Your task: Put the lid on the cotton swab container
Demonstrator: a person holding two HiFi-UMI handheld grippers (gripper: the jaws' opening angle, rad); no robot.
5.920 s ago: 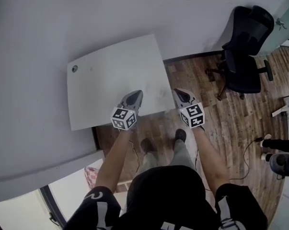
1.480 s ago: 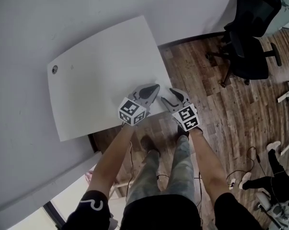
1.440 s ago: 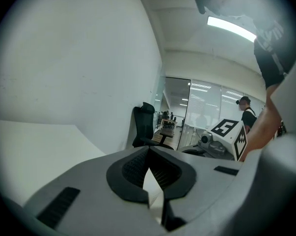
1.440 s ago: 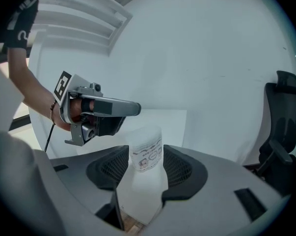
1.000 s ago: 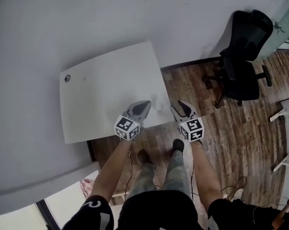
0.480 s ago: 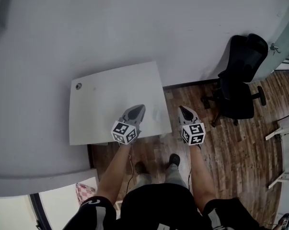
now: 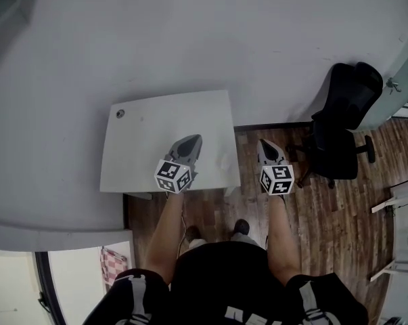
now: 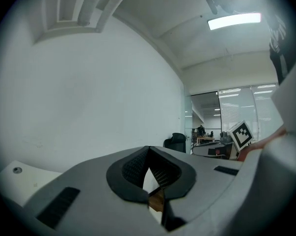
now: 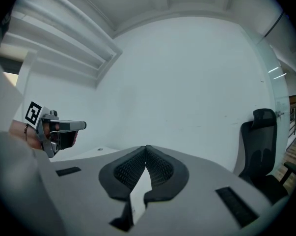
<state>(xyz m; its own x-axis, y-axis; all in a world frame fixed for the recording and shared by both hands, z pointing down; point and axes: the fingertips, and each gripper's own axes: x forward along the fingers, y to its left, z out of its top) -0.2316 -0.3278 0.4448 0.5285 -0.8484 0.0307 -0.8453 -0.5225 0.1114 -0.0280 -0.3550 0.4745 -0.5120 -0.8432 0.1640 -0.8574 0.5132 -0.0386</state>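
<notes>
— White wall [image 7: 190,39] fills the upper part of the head view. A white table [image 7: 156,124] is pushed up against it, with wood floor [image 7: 325,208] to the right and a black office chair [image 7: 342,131] standing there.

— And the cotton swab container [image 7: 224,160]?

— It shows only as a faint clear shape on the tabletop, near the front right corner. It is too small to tell whether it is covered.

— What about the grippers?

— The left gripper [image 8: 148,148] hangs over the front part of the table. Its jaws are closed tip to tip with nothing between them. The right gripper [image 9: 146,147] is out over the floor, just off the table's right edge. Its jaws have just been closing and now meet, also on nothing.

— So neither touches the container?

— Neither. From above it sits between the two grippers, apart from both.
</notes>
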